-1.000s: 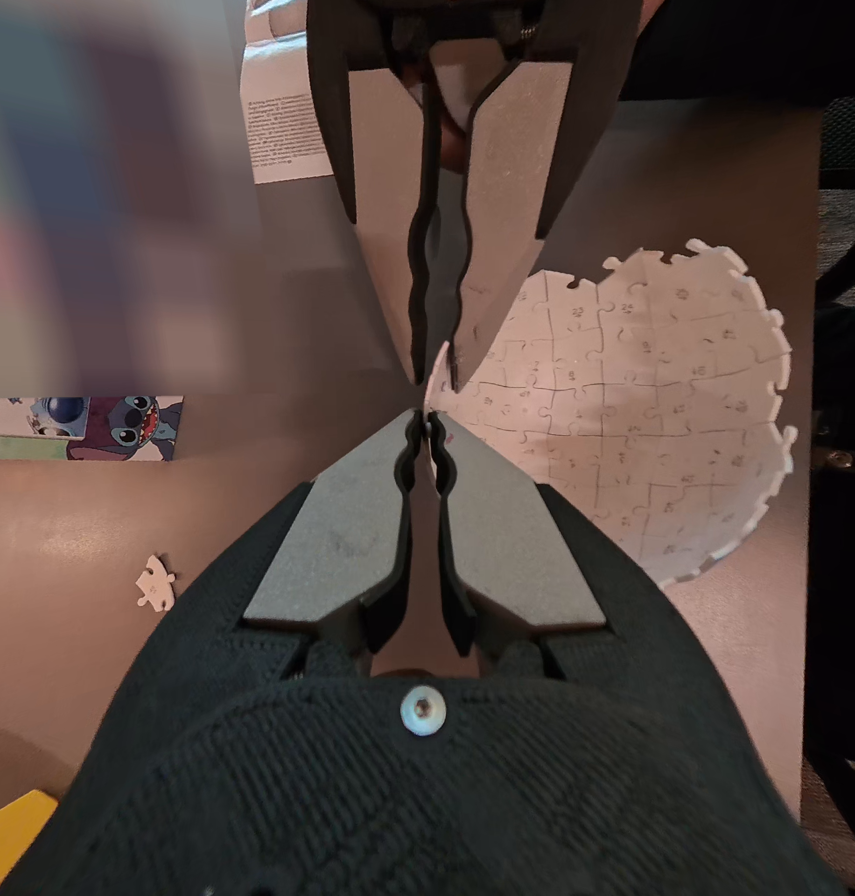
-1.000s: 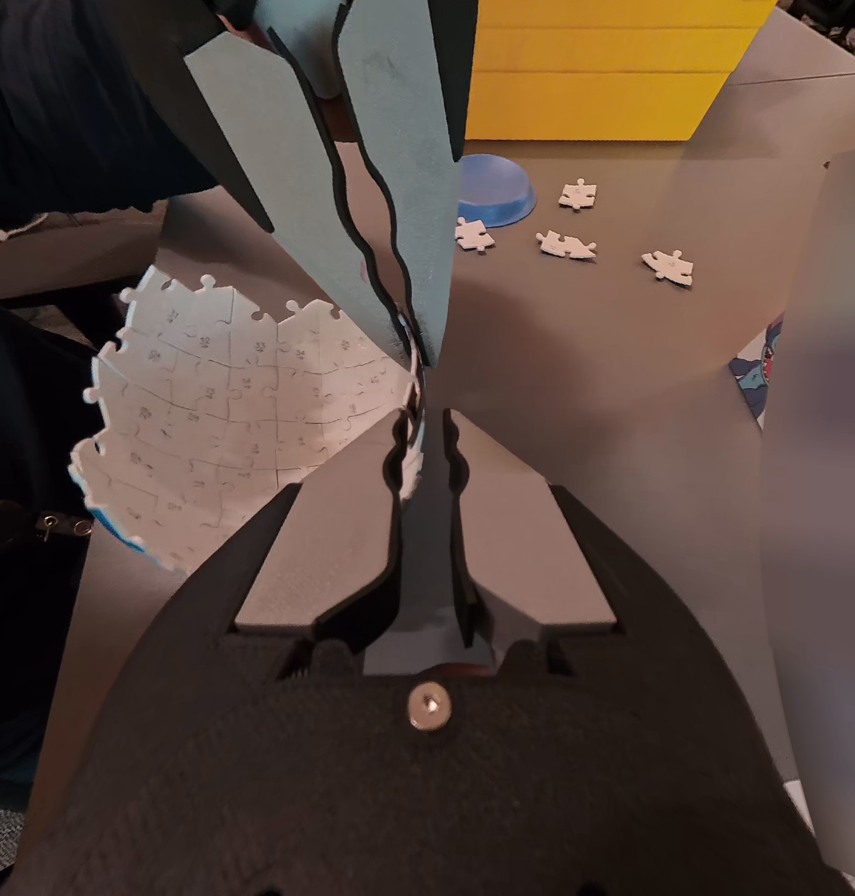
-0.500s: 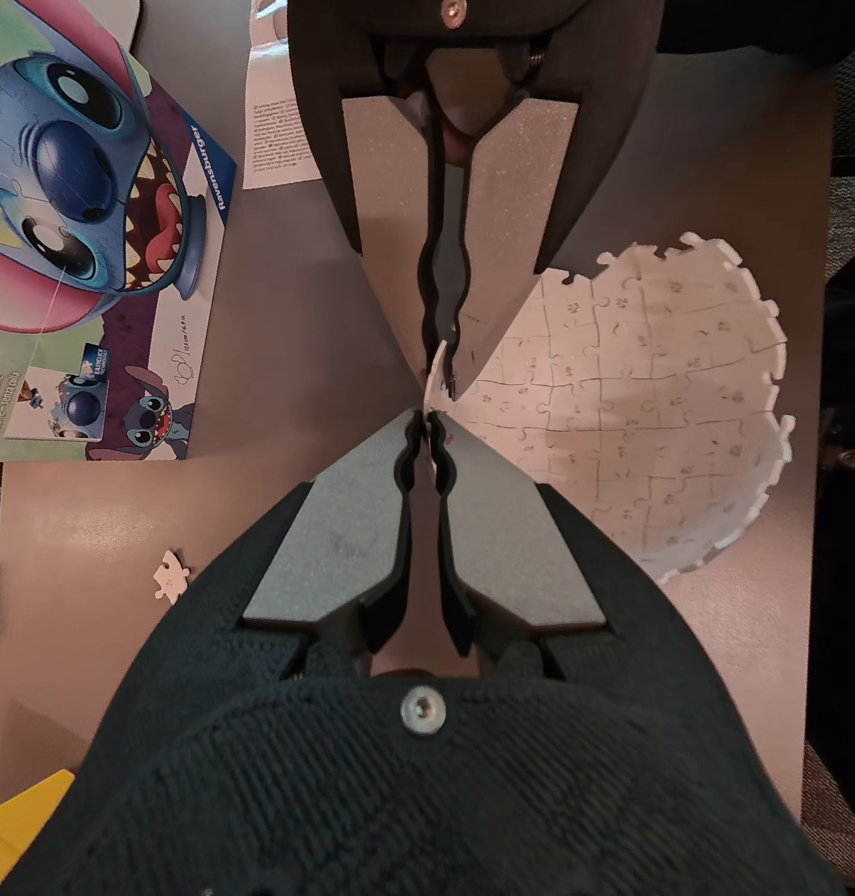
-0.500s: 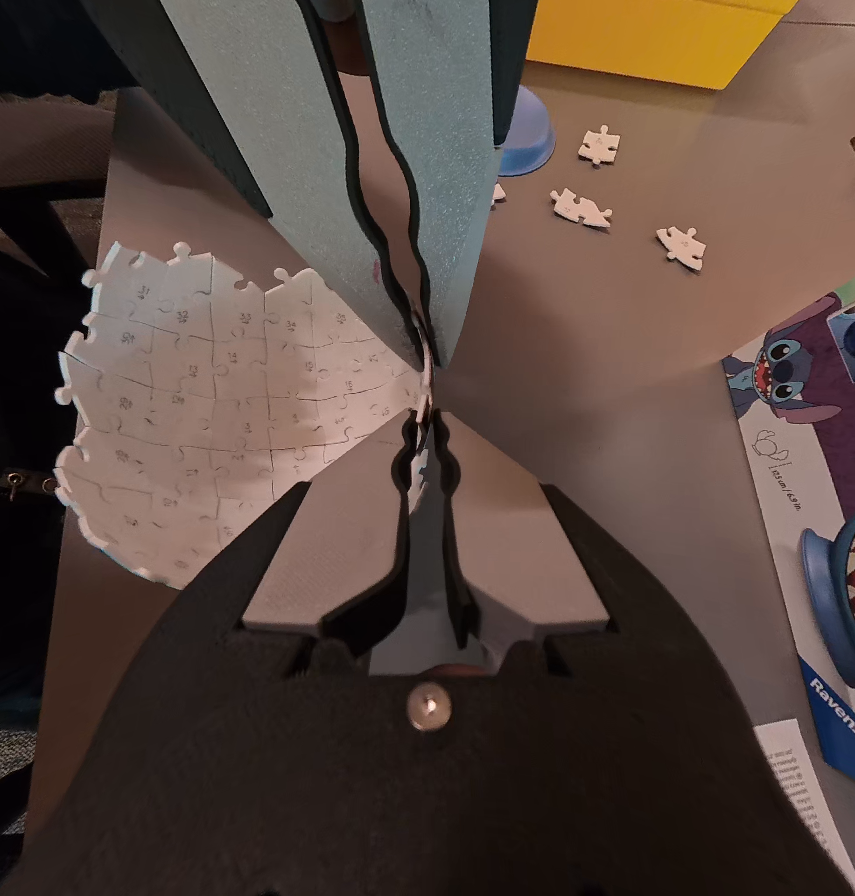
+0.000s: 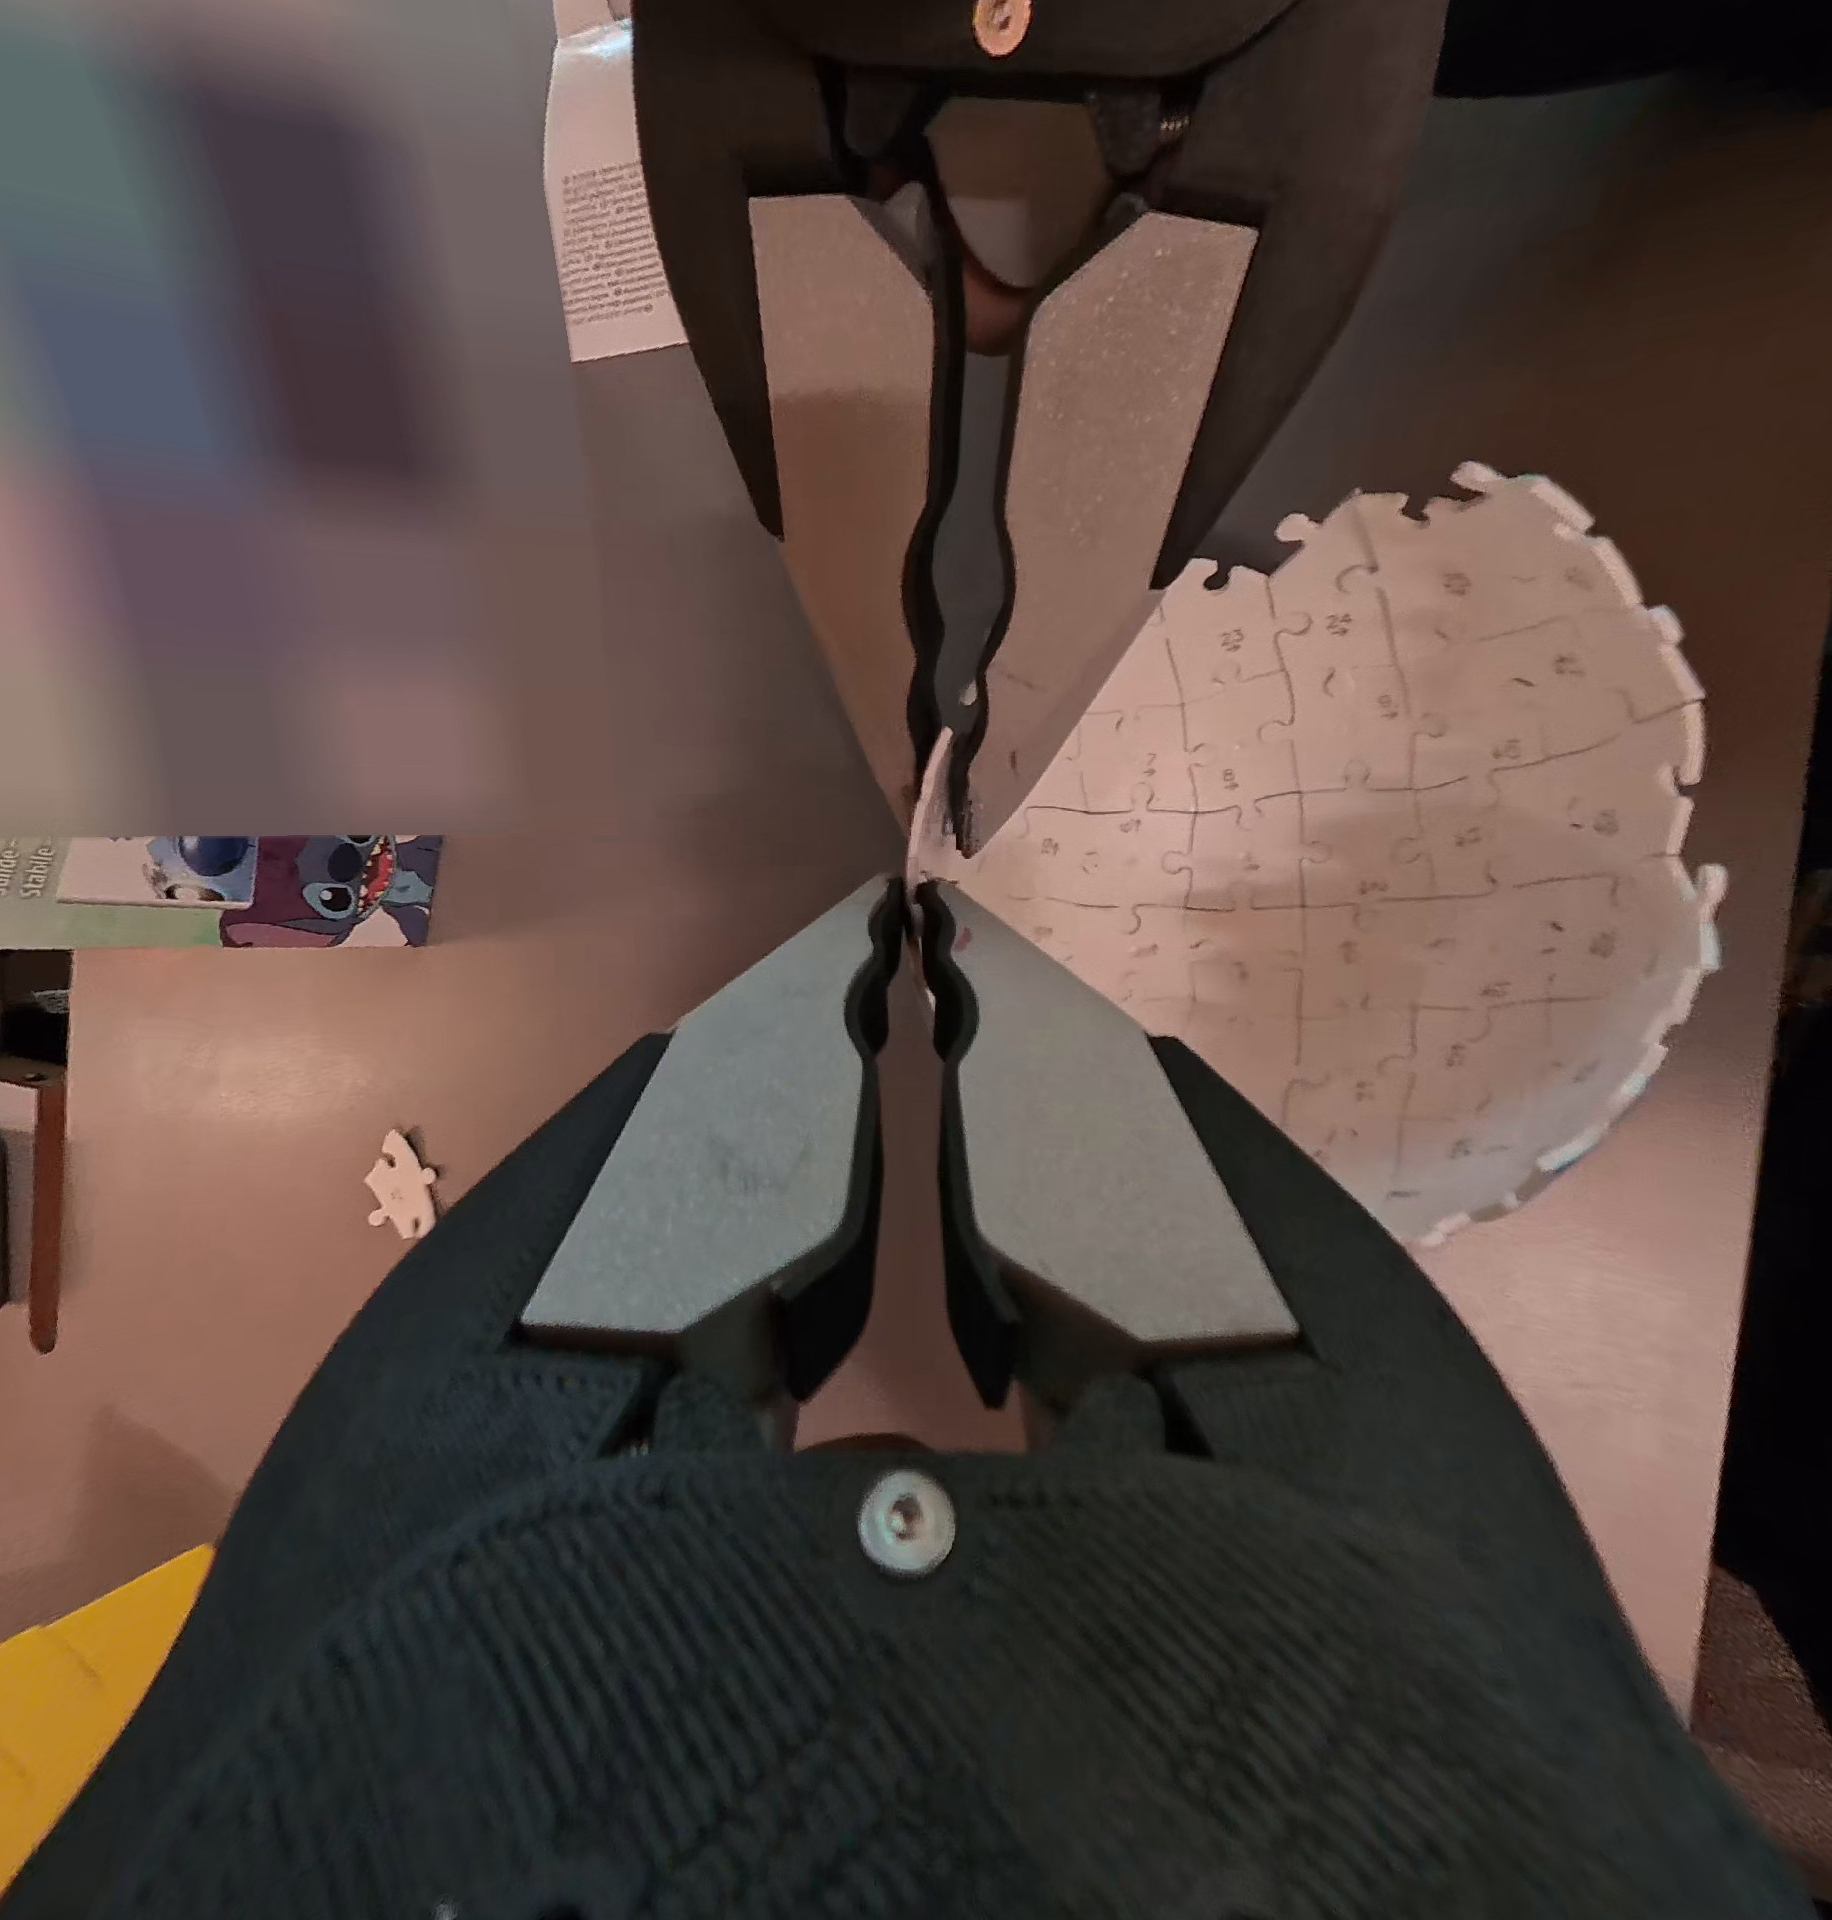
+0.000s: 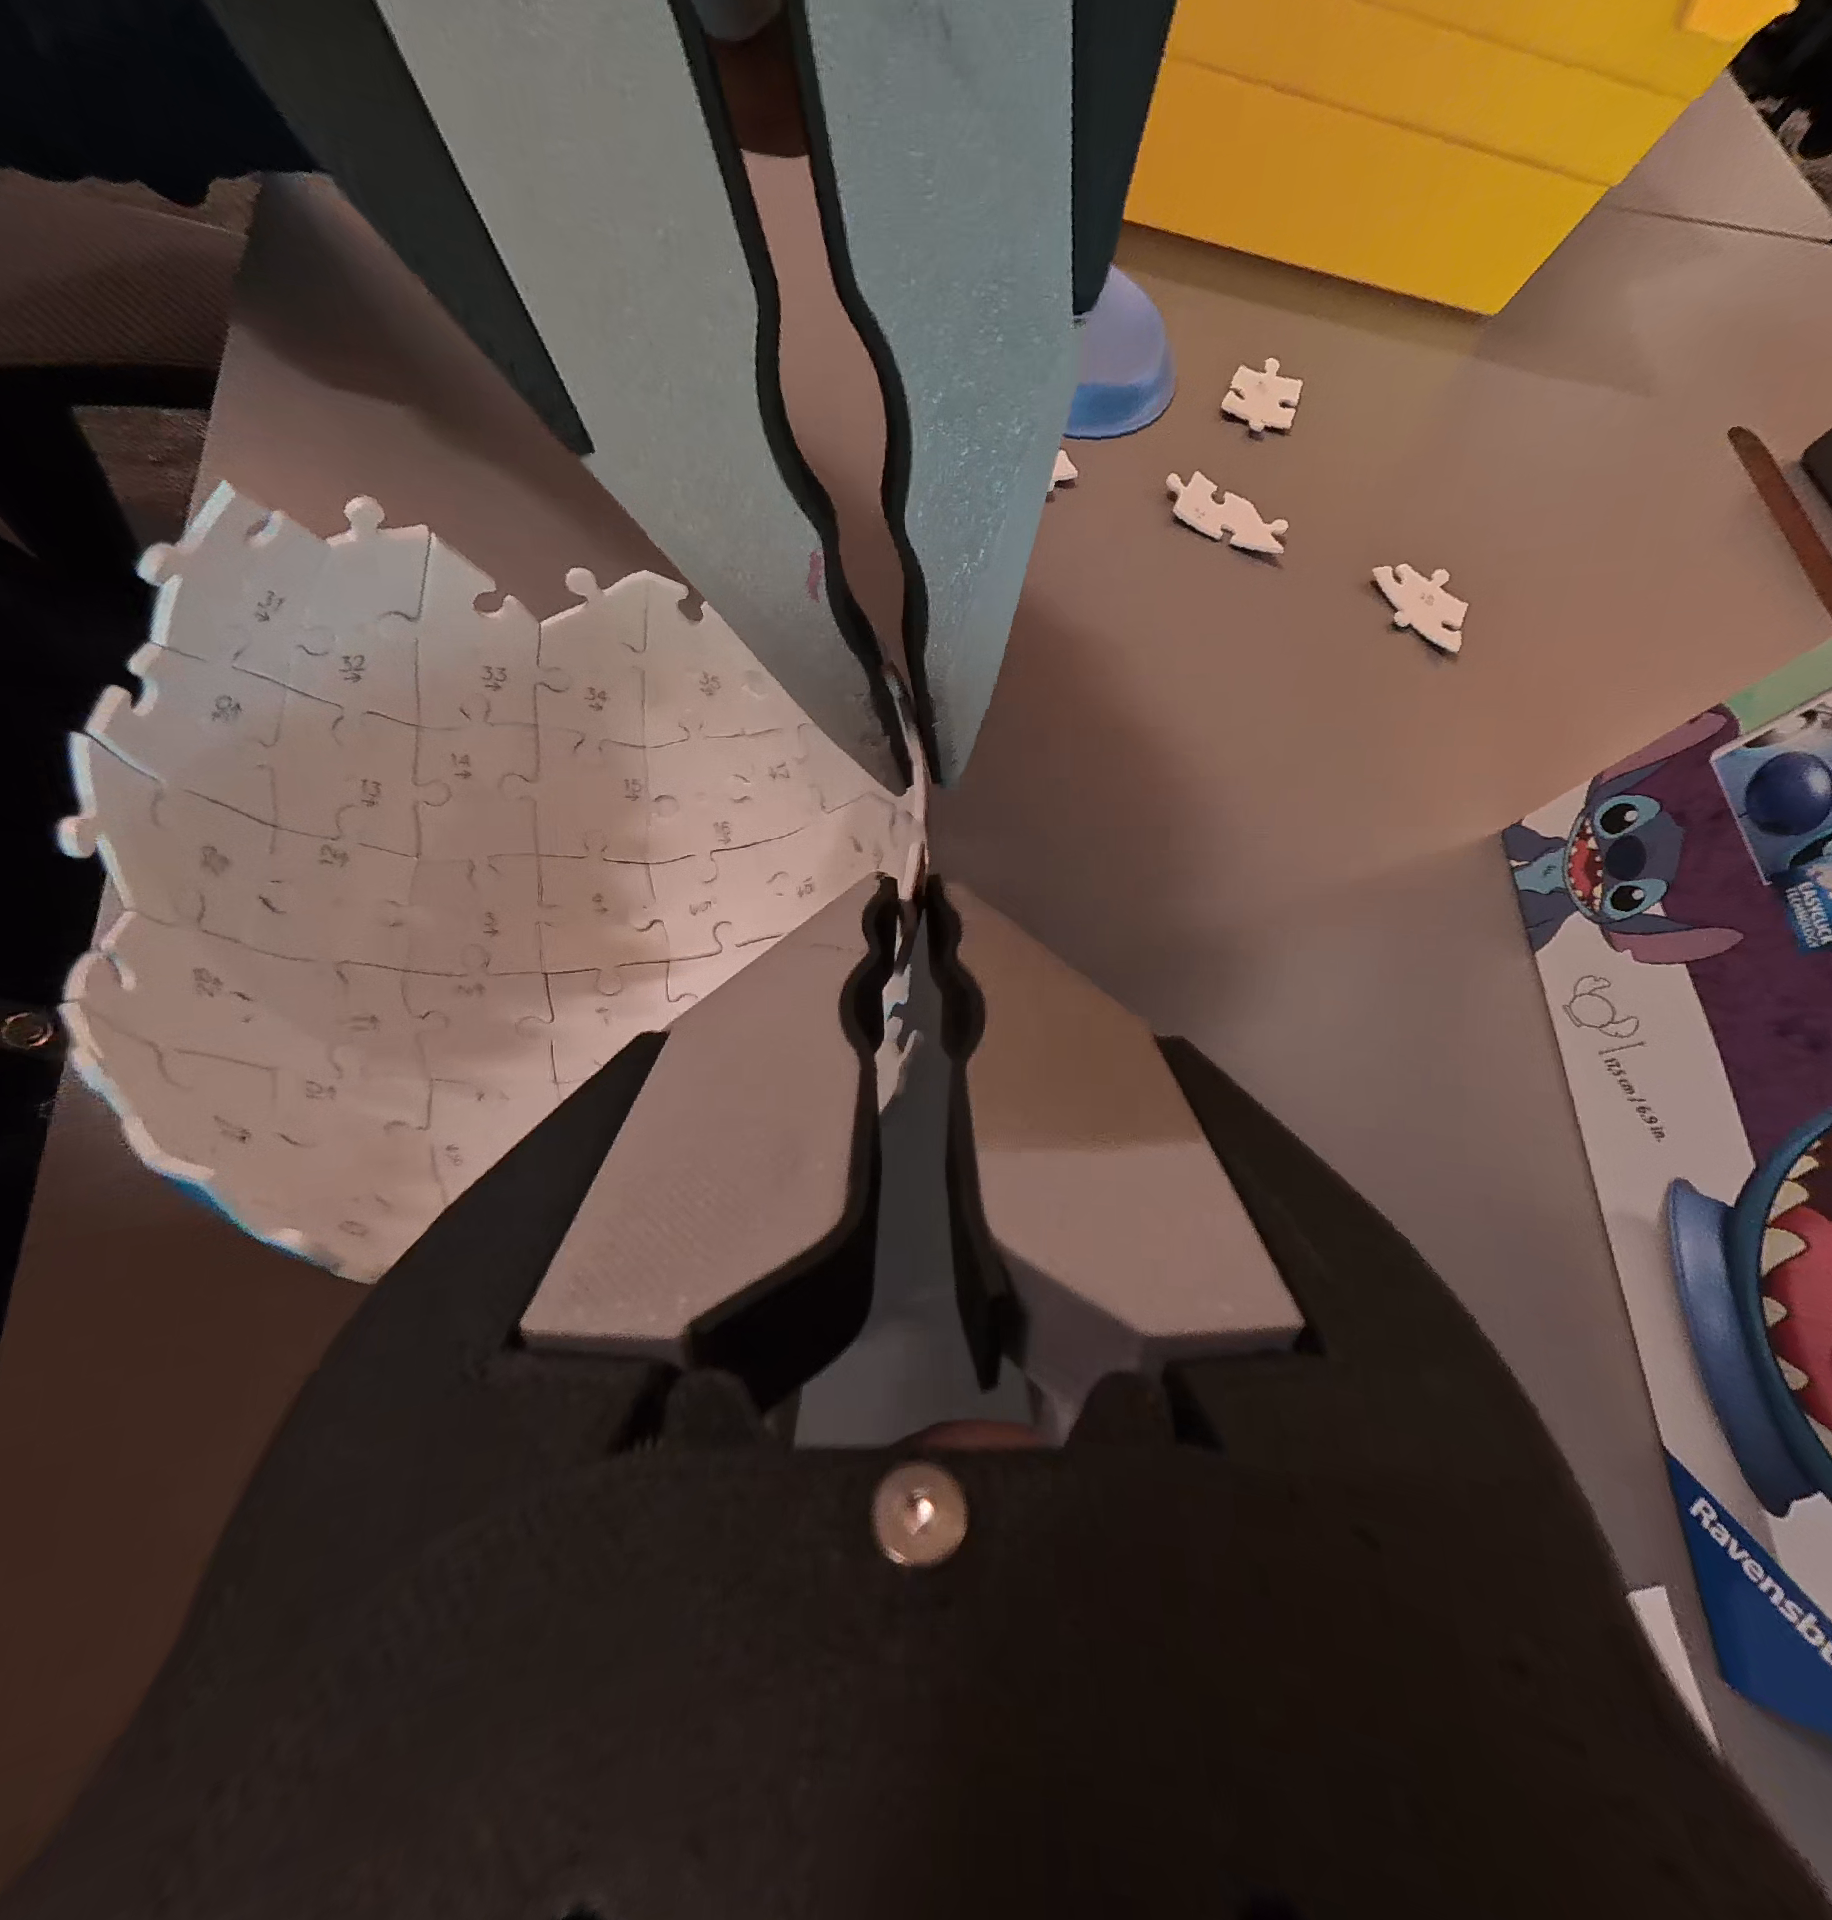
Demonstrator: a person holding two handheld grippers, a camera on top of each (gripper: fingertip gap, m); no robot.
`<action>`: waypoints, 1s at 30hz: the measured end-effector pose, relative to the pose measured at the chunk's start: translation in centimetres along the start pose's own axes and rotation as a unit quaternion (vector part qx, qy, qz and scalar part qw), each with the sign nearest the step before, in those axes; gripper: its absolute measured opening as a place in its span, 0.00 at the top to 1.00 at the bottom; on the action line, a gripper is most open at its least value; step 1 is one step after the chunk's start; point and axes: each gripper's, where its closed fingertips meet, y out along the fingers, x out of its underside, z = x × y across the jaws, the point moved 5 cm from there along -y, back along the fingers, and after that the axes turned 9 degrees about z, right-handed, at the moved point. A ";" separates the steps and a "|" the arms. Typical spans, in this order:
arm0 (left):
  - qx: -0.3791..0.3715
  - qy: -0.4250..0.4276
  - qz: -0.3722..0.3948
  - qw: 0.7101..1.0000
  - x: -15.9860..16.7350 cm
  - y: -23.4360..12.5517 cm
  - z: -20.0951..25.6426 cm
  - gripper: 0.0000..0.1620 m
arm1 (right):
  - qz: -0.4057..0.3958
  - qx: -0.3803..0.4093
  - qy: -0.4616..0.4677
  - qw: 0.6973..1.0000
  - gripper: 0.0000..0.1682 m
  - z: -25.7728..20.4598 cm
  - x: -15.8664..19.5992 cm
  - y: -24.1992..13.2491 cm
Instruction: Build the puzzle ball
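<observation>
The left hand-held gripper [image 5: 907, 894] is clenched on the near rim of the half-built puzzle ball [image 5: 1411, 852], its tips pinching the white shell's edge, and the right hand-held gripper [image 6: 910, 883] meets it tip to tip from the opposite side, also clenched on that rim, with a small white tab showing between its pads. The shell hangs between them above the bench [image 6: 1255, 779] as an open bowl, numbered inner face showing, toothed edge unfinished all round, a blue outer face peeking at the lower lip in the right wrist view. Whether the right tool holds a separate piece against the rim or only the rim itself cannot be told. This looks like the step of seating or pressing a piece into the edge row; roughly half the ball seems made. The next move probably calls for a firm squeeze along the seam without flexing the shell, then one tool letting go to fetch from the loose pieces [image 6: 1224, 511] lying farther off on the bench, beside the blue stand [image 6: 1120, 364]. Beyond them sit the yellow box [image 6: 1411, 135] and, to the side, the printed puzzle carton [image 6: 1722, 987].
</observation>
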 end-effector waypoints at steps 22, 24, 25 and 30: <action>0.003 -0.005 -0.005 1.000 0.1 -0.1 -0.2 1.00 | 0.004 -0.004 0.000 1.000 0.98 0.1 0.2 -0.1; 0.005 -0.008 -0.006 1.000 0.2 -0.1 -0.2 1.00 | 0.004 -0.004 -0.008 1.000 0.98 0.1 0.2 0.0; 0.007 -0.009 -0.008 1.000 0.2 -0.1 -0.2 1.00 | 0.004 -0.004 -0.012 1.000 0.98 0.1 0.2 0.0; 0.006 -0.013 -0.007 1.000 0.3 -0.2 -0.2 0.99 | 0.012 -0.010 -0.002 1.000 0.99 0.1 0.2 0.0</action>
